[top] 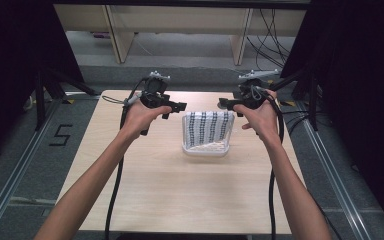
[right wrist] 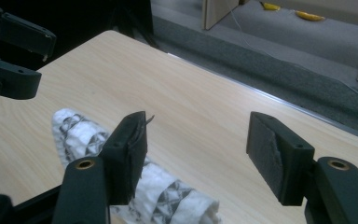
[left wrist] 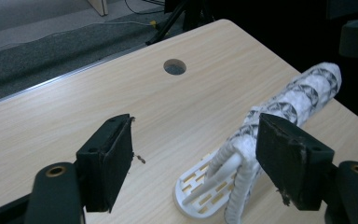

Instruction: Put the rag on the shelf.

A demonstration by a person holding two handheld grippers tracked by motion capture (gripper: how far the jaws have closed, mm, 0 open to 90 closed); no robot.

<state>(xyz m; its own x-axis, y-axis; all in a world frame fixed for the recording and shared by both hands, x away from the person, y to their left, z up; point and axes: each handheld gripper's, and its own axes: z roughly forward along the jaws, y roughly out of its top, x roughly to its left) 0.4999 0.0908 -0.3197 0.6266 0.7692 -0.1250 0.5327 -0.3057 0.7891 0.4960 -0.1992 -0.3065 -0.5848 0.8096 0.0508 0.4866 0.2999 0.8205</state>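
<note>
A white cloth with dark patterned stripes (top: 209, 127) lies over a white slotted plastic rack (top: 205, 149) in the middle of the table. My left gripper (top: 176, 107) hovers open just left of the cloth's far corner. My right gripper (top: 227, 104) hovers open at the cloth's far right corner. In the left gripper view the rolled cloth edge (left wrist: 303, 93) runs off to the right above the rack (left wrist: 200, 184), with nothing between the jaws (left wrist: 196, 158). In the right gripper view the cloth (right wrist: 81, 130) lies below and left of the open jaws (right wrist: 198, 149).
The light wooden table (top: 145, 180) has a round cable hole (left wrist: 175, 66) near its far edge. Black tripod legs (top: 50, 85) stand at the far left and right of the table. Cables trail from both grippers toward me. Grey floor surrounds the table.
</note>
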